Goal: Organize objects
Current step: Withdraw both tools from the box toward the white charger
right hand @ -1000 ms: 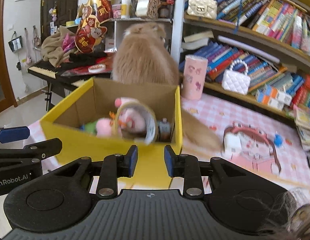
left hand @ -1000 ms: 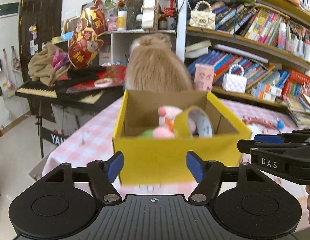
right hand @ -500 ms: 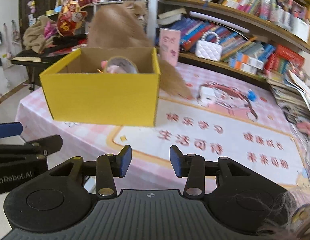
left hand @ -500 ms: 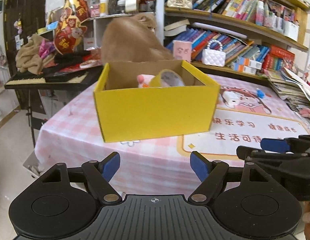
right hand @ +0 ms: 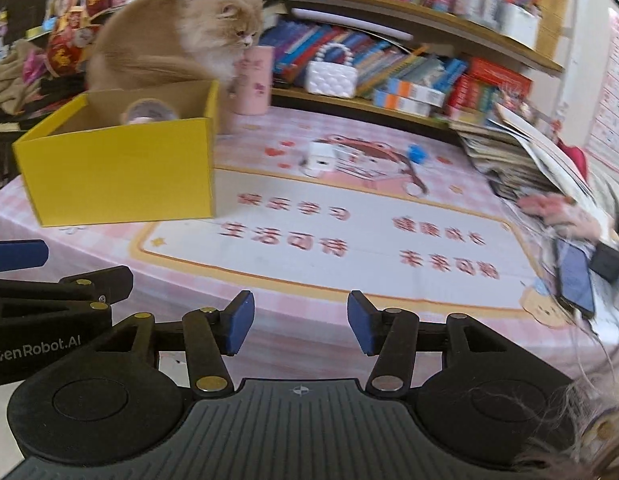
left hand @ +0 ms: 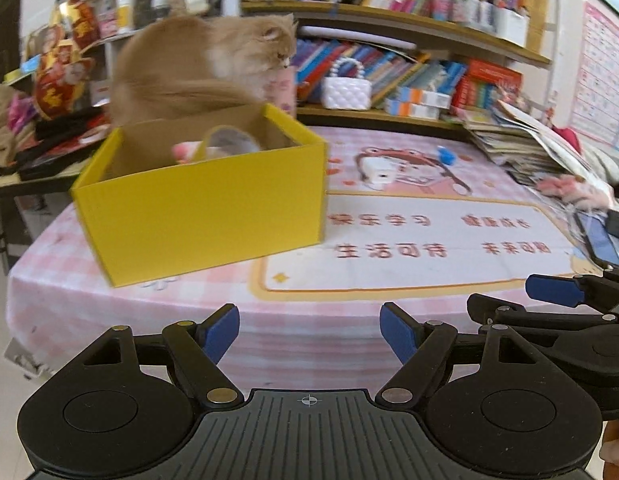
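A yellow cardboard box (left hand: 201,208) stands on the left of the pink table; it also shows in the right wrist view (right hand: 121,168). Inside it a tape roll (left hand: 229,140) and a pink soft toy (left hand: 185,150) peek over the rim. A white charger (left hand: 377,174) and a small blue object (left hand: 445,156) lie on the table mat. My left gripper (left hand: 309,334) is open and empty, held off the table's near edge. My right gripper (right hand: 300,328) is also open and empty, beside it.
An orange cat (left hand: 197,68) sits behind the box, head turned right. A pink cup (right hand: 253,80) stands by it. Magazines (right hand: 521,148), a phone (right hand: 575,280) and a pink fluffy item (right hand: 561,212) lie at the right edge. Bookshelves run along the back.
Both grippers have pulled back from the box and swung right, off the table's near edge. The right gripper's jaws have opened wider. The cat has turned its head right.
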The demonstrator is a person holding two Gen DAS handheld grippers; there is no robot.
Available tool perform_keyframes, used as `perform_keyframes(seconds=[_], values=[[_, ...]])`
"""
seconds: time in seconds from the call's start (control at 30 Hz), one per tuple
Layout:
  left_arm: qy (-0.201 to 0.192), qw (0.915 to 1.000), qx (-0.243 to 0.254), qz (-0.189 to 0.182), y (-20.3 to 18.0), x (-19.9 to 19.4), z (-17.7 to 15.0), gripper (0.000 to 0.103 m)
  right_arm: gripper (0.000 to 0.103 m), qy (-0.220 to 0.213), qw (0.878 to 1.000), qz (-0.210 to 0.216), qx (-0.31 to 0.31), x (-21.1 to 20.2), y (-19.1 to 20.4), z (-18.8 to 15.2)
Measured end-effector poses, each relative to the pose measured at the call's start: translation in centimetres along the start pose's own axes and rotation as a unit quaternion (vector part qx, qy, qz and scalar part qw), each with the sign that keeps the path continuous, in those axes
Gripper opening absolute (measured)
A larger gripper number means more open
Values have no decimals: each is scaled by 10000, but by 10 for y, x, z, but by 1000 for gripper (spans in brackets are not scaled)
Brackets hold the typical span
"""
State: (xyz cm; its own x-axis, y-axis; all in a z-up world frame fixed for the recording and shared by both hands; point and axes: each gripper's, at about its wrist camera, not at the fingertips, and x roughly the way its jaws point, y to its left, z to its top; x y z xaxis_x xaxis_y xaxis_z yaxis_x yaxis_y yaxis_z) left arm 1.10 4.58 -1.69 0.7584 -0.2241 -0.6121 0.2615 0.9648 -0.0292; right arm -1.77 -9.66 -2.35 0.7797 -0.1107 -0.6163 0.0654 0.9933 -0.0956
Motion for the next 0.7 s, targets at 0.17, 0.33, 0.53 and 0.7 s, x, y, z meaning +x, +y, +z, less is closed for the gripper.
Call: perform_keyframes(seconds=[0.17, 0.33, 0.53, 0.7], values=[[50, 9995, 213, -238, -24, 13, 7, 80, 51, 84, 9994, -234, 231, 3, -25, -3], [118, 9984, 368, -408, -50, 29, 16, 80, 54, 207, 9979, -408, 465, 11, -55, -3], [204, 9968, 576, -517, -82, 49, 27, 80, 55, 403, 9952, -477, 756, 27, -92, -1], [353, 9968, 524, -481, -100, 70, 34, 80, 55, 469, 9952, -449, 739, 42, -114, 6]])
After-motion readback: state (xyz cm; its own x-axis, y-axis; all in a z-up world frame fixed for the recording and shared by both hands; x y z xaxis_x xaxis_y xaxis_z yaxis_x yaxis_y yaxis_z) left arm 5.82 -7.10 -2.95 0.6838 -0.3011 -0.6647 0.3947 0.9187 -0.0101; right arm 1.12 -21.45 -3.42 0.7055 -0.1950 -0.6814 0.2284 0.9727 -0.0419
